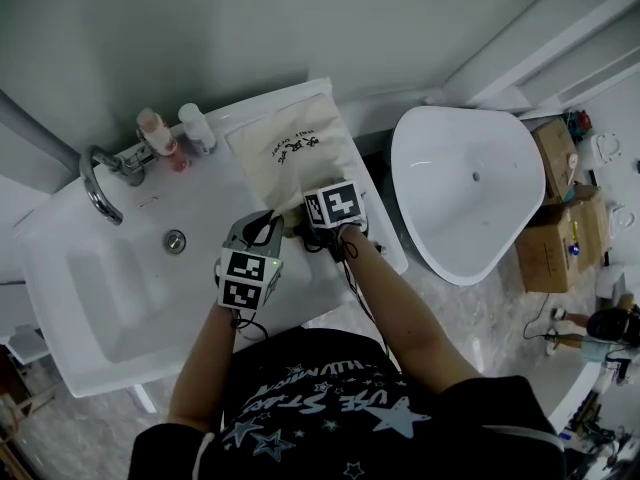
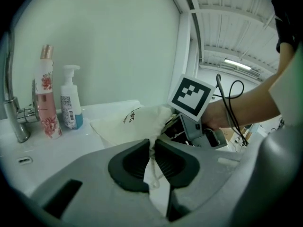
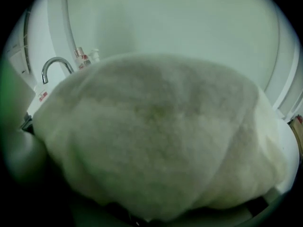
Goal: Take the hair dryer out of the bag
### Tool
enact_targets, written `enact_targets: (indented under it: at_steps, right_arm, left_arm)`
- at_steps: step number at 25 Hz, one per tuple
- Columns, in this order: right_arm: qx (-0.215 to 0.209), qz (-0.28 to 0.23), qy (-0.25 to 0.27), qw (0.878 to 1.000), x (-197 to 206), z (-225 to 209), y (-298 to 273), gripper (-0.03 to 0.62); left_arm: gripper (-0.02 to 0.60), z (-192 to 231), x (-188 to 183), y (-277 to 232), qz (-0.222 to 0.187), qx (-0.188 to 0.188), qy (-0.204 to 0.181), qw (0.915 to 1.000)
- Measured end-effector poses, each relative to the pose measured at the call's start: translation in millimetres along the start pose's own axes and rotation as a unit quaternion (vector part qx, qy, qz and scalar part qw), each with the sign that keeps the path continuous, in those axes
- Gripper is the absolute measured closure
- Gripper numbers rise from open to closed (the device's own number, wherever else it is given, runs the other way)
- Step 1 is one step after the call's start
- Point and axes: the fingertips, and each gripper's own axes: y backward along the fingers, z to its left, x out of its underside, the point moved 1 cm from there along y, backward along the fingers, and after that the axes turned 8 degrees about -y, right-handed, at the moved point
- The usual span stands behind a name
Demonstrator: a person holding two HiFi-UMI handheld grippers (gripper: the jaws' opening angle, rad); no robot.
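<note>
cream drawstring bag (image 1: 295, 158) lies flat on the white counter (image 1: 222, 193), just right of the sink basin (image 1: 110, 278). it has black brush-style writing on it that i can't read. the hair dryer itself doesn't show in any view; cloth covers whatever is inside.

left gripper (image 2: 152, 148): fingers nearly closed, pinching the bag's cord and a bit of cloth at its near end. right gripper (image 1: 308, 220) sits right at that same end, tilted down. its own view is filled with blurry cream fabric, so i can't tell how its fingers stand.

behind the basin, by the chrome faucet (image 1: 100, 173), stand a pink floral bottle (image 2: 47, 98) and a white pump bottle (image 2: 70, 103) with a blue label, print too small to read. the person's black shirt (image 1: 330, 408) has white stars and lettering including "star".
</note>
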Motion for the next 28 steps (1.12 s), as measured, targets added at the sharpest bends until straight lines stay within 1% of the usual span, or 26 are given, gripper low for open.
enact_targets:
  at_steps: [5, 9, 12, 15, 20, 24, 26, 28]
  right_arm:
    - [-0.003, 0.0, -0.016, 1.0, 0.6, -0.6, 5.3, 0.407]
    - [-0.015, 0.006, -0.011, 1.0, 8.5, 4.5, 16.6, 0.41]
    - [-0.025, 0.01, -0.009, 1.0, 18.4, 10.6, 30.4, 0.41]
    - [-0.031, 0.012, 0.0, 0.999, 31.0, 16.2, 44.3, 0.41]
    - [-0.04, 0.016, 0.011, 0.999, 52.2, 21.4, 67.4, 0.411]
    - [-0.061, 0.025, 0.033, 0.997, 71.4, 24.8, 89.6, 0.413]
    - [-0.081, 0.021, 0.027, 0.996, 81.1, 24.9, 100.9, 0.413]
    - [-0.104, 0.011, 0.011, 0.994, 90.8, 25.0, 113.3, 0.414]
  left_arm:
    - [0.532, -0.4, -3.0, -2.3, 0.001, -0.003, -0.009, 1.0]
    - [0.531, 1.5, -5.3, -2.8, 0.005, -0.011, -0.02, 0.9997]
    - [0.532, 3.0, -7.4, -3.2, 0.0, -0.022, -0.015, 0.9997]
    - [0.531, 5.8, -9.7, -0.6, -0.006, -0.033, -0.001, 0.9994]
    - [0.531, 7.5, -11.2, -1.0, -0.001, -0.04, 0.007, 0.9992]
    - [0.531, 9.1, -14.6, -0.3, 0.001, -0.049, 0.009, 0.9987]
    - [0.531, 8.2, -15.1, -0.1, 0.004, -0.052, 0.009, 0.9986]
    - [0.531, 6.5, -14.5, 0.2, 0.008, -0.056, 0.007, 0.9984]
